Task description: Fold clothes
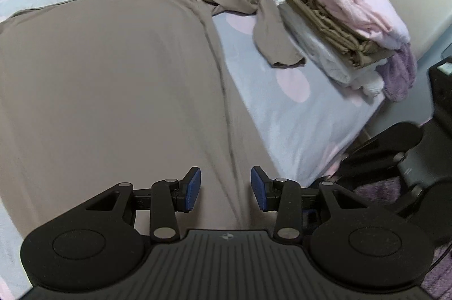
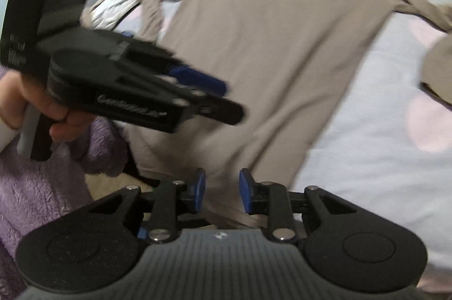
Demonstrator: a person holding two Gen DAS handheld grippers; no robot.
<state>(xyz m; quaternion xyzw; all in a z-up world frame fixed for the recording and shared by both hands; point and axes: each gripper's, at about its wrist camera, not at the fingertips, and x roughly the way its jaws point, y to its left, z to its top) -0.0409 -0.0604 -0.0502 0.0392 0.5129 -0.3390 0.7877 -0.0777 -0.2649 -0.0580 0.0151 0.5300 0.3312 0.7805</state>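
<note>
taupe top (image 1: 107, 91) lying flat on bed (image 1: 282, 102): thin, limp, likely slippery | take hem corners | left gripper (image 1: 226, 188), right gripper (image 2: 222, 191): jaws hanging part-open, holding nothing

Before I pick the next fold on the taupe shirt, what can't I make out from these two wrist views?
- Taupe shirt: its near hem is hidden behind the left gripper in the left wrist view.
- Far sleeve tip: cut off by the right edge of the right wrist view.
- Right wrist view: motion blur smears everything.
</note>
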